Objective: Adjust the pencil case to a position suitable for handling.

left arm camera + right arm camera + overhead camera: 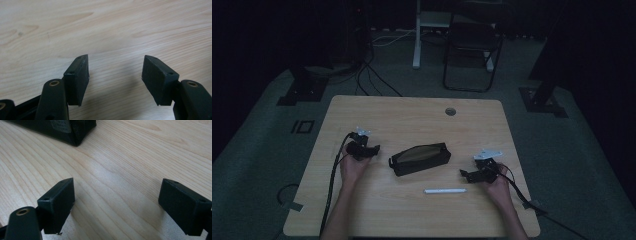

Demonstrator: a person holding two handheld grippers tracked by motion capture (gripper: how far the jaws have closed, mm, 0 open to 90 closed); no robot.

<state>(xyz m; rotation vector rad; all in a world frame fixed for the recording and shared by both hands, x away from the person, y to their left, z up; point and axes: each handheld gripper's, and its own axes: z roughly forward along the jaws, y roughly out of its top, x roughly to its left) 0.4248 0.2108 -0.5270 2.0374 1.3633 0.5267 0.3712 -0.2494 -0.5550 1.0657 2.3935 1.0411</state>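
Observation:
A black pencil case [419,158] lies open near the middle of the wooden table [412,120], its tan inside showing. A white pen [445,191] lies on the table just in front of it. My left gripper [371,149] rests left of the case, open, with bare wood between its pads [116,75]. My right gripper [466,173] sits to the right of the case and above the pen's right end, open over bare wood [116,202]. A corner of the case [72,131] shows at the top left of the right gripper view.
A round cable hole [450,111] sits near the table's far edge. A black folding chair [472,50] and a white desk leg [416,35] stand on the floor behind. Cables [332,175] trail from both grippers off the near edge.

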